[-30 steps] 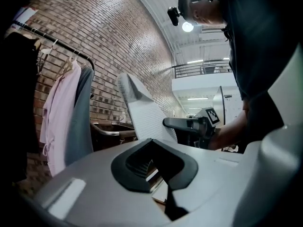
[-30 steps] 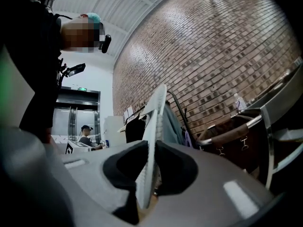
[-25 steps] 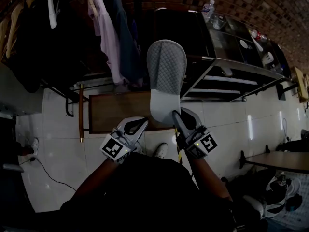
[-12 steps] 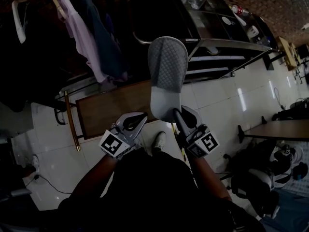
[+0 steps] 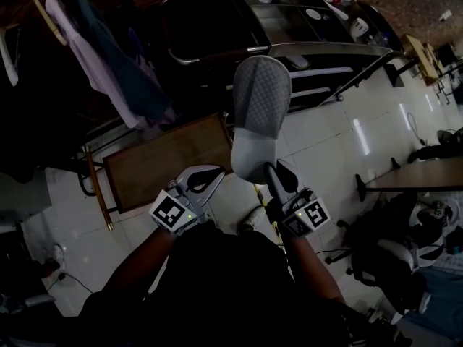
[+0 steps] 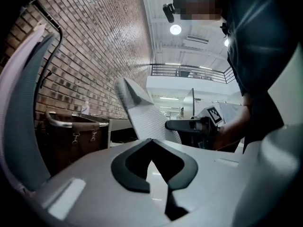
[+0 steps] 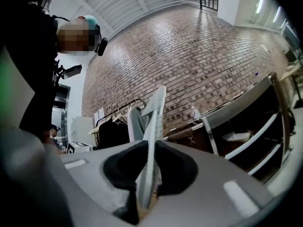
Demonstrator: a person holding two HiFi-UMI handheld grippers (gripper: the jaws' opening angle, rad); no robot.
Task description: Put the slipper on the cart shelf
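Swinging the hanging clothes (image 5: 87, 63) and the low wooden table (image 5: 170, 161) further toward the left edge of the head view than a second ago, so turning toward the target. Keeping the left claw (image 5: 205, 179) pressed together on nothing, level, just beside its partner. Still carrying the slipper (image 5: 262, 110) in the air, toe end pointing away from the body, with the right claw (image 5: 273, 173) clamped on its heel end as before. Bringing the cart (image 5: 318, 47) down from the top edge and nearer the middle, its shelves (image 5: 322, 71) now showing just behind the slipper's toe. Judging from this: closing in, not yet placing, still needing to reach forward to a shelf before letting go.
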